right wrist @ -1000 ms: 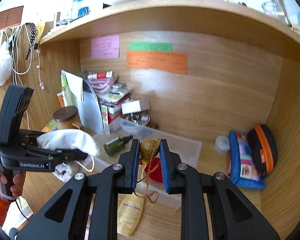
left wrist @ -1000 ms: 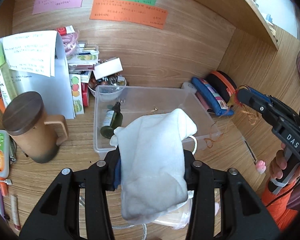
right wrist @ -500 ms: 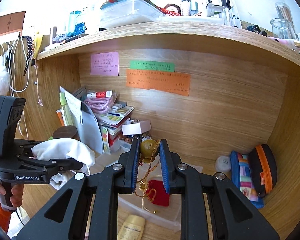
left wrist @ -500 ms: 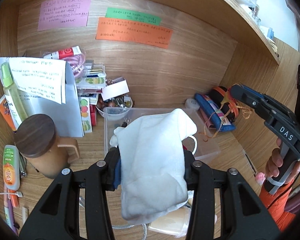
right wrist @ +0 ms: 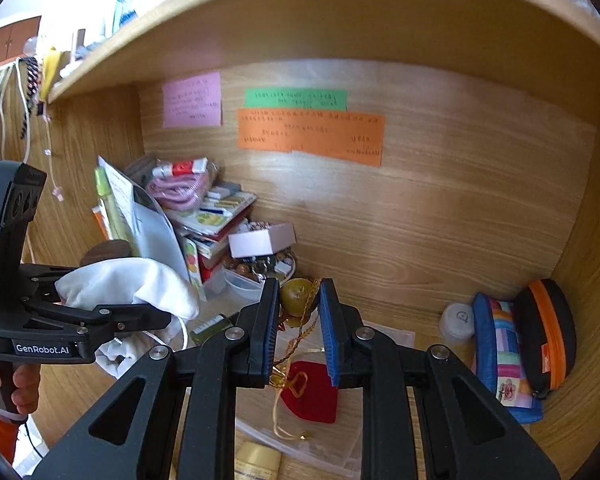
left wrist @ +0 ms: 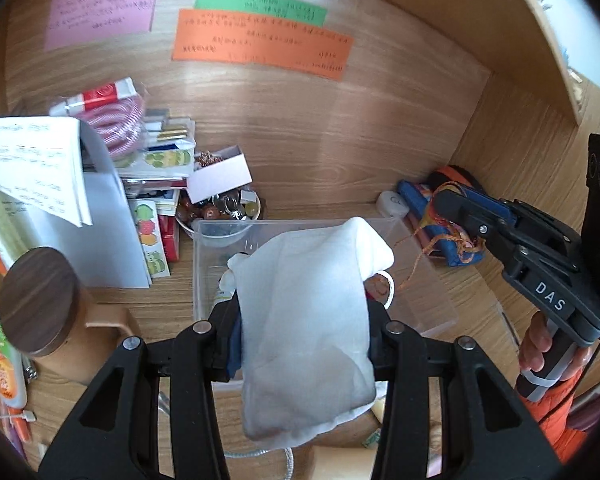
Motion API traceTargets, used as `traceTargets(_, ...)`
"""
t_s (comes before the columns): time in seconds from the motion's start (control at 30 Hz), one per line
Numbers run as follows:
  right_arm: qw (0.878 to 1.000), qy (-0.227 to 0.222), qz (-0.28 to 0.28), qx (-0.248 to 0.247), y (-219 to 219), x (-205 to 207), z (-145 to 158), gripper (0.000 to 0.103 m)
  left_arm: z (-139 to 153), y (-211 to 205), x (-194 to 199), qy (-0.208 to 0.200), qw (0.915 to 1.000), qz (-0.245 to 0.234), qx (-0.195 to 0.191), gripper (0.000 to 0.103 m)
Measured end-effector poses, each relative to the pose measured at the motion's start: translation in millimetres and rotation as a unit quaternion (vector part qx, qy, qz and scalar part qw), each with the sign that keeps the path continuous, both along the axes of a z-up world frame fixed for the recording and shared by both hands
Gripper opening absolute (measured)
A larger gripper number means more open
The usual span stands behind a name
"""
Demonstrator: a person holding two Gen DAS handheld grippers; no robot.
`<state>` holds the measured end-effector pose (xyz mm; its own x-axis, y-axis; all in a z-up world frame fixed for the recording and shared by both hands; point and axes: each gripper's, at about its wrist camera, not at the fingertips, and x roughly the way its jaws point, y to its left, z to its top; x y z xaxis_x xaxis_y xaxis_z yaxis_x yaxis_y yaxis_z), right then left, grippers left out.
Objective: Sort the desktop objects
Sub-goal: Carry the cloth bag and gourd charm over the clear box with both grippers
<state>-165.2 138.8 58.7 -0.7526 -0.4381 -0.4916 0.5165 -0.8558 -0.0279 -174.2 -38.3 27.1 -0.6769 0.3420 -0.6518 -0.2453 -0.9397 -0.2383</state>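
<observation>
Both loads have drifted toward the clear bin at frame centre since a second ago. Our left tool pinches the white cloth; our right tool pinches a corded charm, apparently a bead. Drop-off looks near.

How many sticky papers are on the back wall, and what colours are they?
pink paper: 1
green paper: 1
orange paper: 1
Total: 3
</observation>
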Motion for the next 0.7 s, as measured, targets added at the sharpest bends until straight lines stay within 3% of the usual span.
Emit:
traceTargets(0.4, 0.998, -0.060, 0.000, 0.006, 2, -44, -45, 0.018, -30, 16, -41, -0.032, 0.9993, -0.010, -0.018, 0.043)
traceTargets(0.7, 0.996, -0.074, 0.000, 0.040, -1, -56, -67, 0.018, -55, 28, -63, -0.068, 0.9962, -0.012, -0.053, 0.043)
